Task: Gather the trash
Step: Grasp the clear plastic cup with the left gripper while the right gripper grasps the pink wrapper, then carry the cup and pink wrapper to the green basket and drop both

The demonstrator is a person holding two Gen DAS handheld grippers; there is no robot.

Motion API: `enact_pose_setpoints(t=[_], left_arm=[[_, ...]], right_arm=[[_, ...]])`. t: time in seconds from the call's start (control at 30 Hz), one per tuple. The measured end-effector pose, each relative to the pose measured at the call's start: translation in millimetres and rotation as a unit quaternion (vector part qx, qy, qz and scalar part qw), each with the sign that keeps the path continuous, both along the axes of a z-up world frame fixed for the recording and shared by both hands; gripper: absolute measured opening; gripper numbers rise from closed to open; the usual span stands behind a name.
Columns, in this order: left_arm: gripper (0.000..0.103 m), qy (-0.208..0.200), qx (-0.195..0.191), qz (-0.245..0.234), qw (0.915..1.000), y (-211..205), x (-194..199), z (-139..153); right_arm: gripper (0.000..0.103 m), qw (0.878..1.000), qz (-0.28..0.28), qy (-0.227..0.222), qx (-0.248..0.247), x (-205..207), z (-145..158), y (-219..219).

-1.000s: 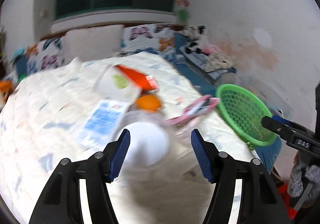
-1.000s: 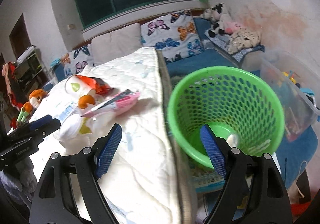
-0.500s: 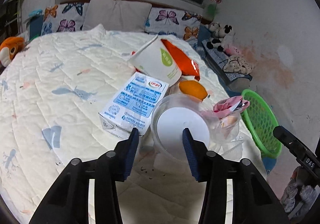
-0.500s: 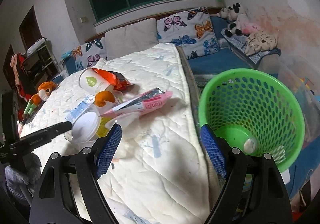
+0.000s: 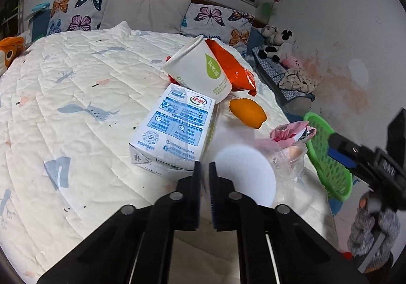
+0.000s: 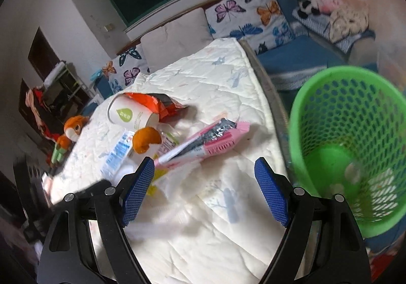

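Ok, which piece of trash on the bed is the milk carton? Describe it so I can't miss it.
Start at the white quilted bed, at the trash pile near the green basket. The milk carton lies flat just below the tipped paper cup, left of the orange peel. It is the only boxy item, white with blue print.

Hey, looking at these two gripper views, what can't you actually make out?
- Left view: whether the left gripper pinches the clear container's rim; its fingers hide the contact.
- Right view: small items in the green basket, blurred.
- Right view: milk carton, partly hidden and blurred.
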State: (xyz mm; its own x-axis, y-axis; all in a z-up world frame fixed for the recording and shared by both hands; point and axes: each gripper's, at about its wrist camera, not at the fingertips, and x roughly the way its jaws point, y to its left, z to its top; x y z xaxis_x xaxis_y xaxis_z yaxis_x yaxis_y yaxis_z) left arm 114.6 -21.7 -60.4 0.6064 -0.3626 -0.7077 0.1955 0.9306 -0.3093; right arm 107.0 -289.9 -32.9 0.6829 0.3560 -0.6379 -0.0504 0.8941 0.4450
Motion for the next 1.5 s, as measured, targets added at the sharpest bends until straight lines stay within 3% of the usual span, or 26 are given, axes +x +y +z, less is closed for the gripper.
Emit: enact_pose_setpoints(t=[0.2,0.3,0.47,0.6,0.67,1.13,1.5], left_arm=[[0.005,-0.003,0.0,-0.005,1.0,0,-3,2],[0.005,-0.007,-0.003,-0.009,0.9999,0,-6,5],[0.005,-0.019,-0.008,-0.015,0.9997,0,-12,16],[0.005,-0.029,-0.011,-0.019,0.9993,0,-13,25],[0.005,-0.033,-0.013,-0.02,0.9992,-2,-14,29],[0.005,-0.051,-0.016,-0.055,0.997,-39,-11,51],[0.005,-0.049,-0.014,-0.111,0.9925,-108,-3,55]], right_arm=[[0.078,0.997,-0.012,0.052,0.055,32,-13,-6],[0.071,0.992,-0.023,0.081,0.095,45,-26,-12],[0.046,0.986,-0.021,0.097,0.132,50,-35,-17],[0.036,0.988,-0.019,0.081,0.133,45,-28,-19],[0.031,0.989,-0.022,0.068,0.128,40,-22,-21],[0.03,0.992,-0.061,-0.015,0.105,8,25,-57],[0.03,0.988,-0.146,-0.038,-0.014,-34,28,-117]])
